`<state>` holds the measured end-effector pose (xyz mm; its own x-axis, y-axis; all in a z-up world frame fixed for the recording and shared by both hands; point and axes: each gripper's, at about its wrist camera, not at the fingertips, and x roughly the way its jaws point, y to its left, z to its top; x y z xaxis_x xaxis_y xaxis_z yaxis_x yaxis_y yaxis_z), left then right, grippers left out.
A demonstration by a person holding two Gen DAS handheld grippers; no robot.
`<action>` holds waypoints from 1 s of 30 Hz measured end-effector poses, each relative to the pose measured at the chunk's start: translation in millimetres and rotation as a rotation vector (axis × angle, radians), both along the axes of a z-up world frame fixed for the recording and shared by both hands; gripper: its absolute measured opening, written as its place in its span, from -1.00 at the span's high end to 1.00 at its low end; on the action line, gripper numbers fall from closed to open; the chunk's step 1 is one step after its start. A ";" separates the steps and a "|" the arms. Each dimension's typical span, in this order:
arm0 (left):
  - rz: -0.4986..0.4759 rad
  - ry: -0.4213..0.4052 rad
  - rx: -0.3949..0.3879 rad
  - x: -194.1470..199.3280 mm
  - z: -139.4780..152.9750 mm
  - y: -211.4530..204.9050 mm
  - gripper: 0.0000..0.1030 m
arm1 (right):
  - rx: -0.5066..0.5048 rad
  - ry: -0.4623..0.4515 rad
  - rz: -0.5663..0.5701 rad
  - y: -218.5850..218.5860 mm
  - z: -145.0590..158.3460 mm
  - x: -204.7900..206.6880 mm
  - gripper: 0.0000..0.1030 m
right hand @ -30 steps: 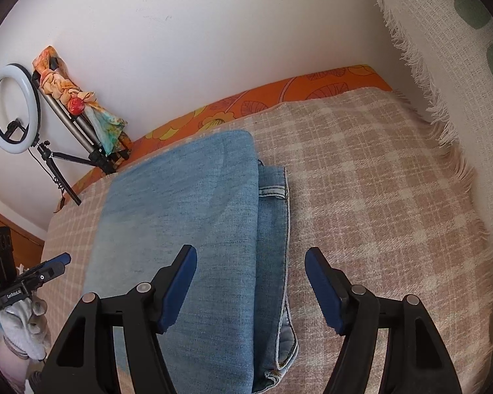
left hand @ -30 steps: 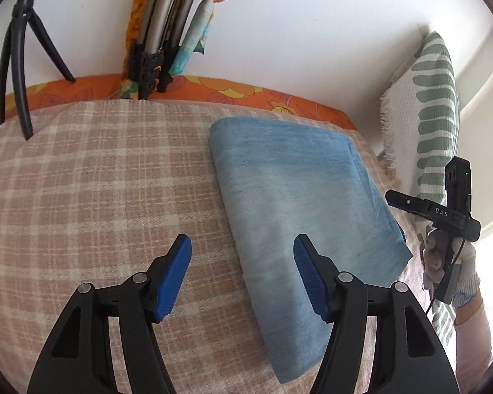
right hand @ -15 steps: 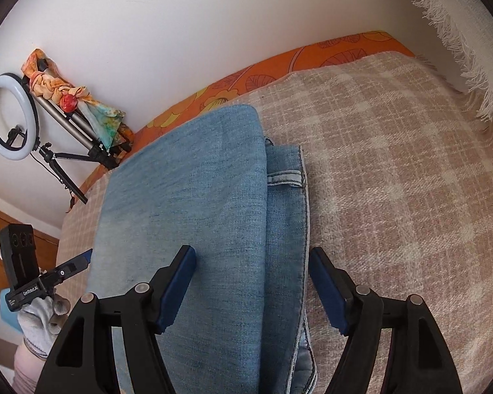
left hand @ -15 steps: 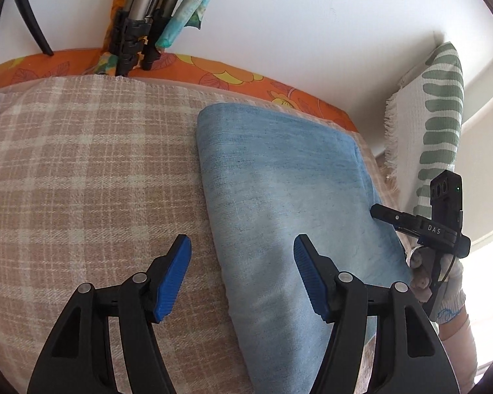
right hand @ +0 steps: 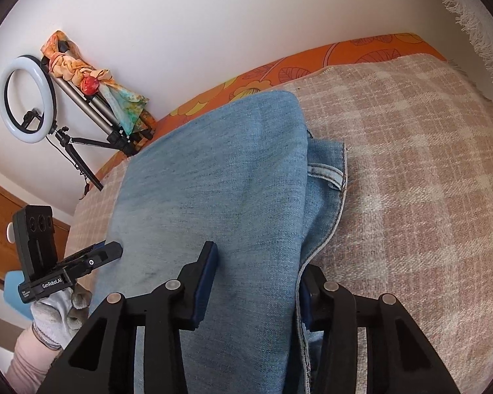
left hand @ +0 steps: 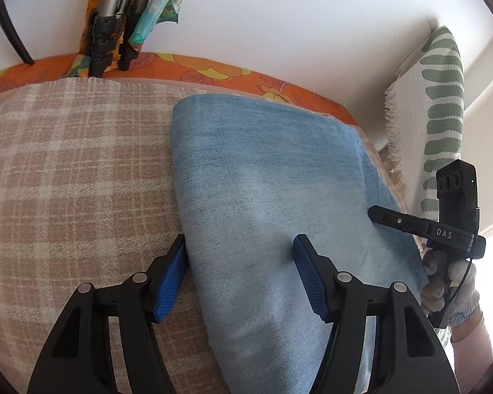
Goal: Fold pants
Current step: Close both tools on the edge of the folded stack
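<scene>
While the folded pants [left hand: 272,197] lie lengthwise on the plaid blanket [left hand: 65,177], near its right side, each claw straddles one long edge. At the left edge, the left gripper [left hand: 240,262] stands open, one blue pad just beside the fold and the other resting on top of the denim. At the right edge, where a belt loop shows, the right gripper [right hand: 256,272] is closing with the layers between its pads, which look pressed against the cloth. Readable writing: "DAS" on the right gripper's body as the left camera sees it, "GenRoboT.AI" (small, partly blurred) on the left one's in the right view. A ring light [right hand: 26,98] leans at the far wall
</scene>
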<state>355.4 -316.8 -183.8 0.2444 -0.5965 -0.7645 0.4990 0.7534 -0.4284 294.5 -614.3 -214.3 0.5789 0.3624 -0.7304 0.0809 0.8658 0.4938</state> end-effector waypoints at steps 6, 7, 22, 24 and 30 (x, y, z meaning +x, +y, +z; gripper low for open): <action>0.012 -0.047 0.045 -5.0 -0.7 -5.4 0.06 | -0.033 -0.014 -0.027 4.5 2.0 -3.0 0.33; 0.013 -0.057 0.054 -6.0 -0.4 -5.9 0.15 | -0.040 -0.016 -0.029 5.7 2.3 -3.4 0.34; 0.013 -0.188 0.117 -9.5 3.6 -15.9 0.70 | -0.196 -0.027 -0.042 23.3 11.8 -6.6 0.55; 0.012 -0.202 0.120 -11.0 5.0 -16.2 0.73 | -0.242 -0.028 -0.041 28.4 15.6 -7.3 0.61; 0.023 -0.216 0.106 -13.3 10.8 -12.9 0.77 | -0.319 -0.045 -0.053 38.5 26.1 -10.5 0.70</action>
<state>342.1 -329.7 -172.9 0.4219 -0.5079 -0.7510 0.5525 0.8008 -0.2312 284.0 -575.8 -188.2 0.6254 0.0883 -0.7753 0.1139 0.9726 0.2026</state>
